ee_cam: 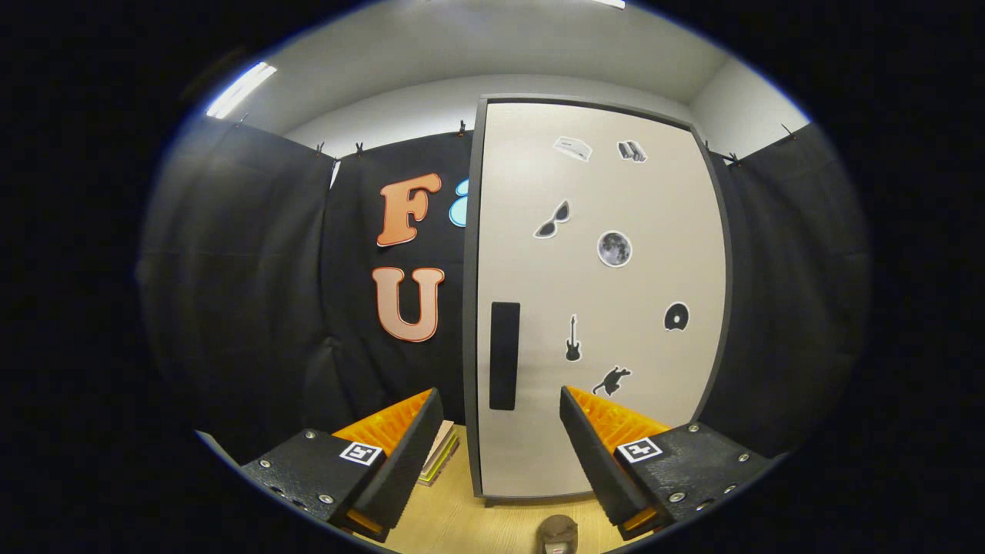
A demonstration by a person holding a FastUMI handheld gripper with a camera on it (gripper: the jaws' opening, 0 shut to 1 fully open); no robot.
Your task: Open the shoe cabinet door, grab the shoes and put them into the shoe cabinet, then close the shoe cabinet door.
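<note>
The shoe cabinet (600,300) stands upright ahead of me, its pale door shut inside a dark grey frame. Several small stickers dot the door. A tall black handle (504,355) sits near the door's left edge, just beyond the gap between my fingers. My gripper (500,431) is open with nothing between its fingers, held a short way back from the door. A brown shoe (558,533) lies on the wooden surface (477,523) below and between the fingers, partly cut off.
A small stack of flat books (440,455) lies on the wooden surface left of the cabinet, behind my left finger. Black cloth walls close the booth on the left, back and right.
</note>
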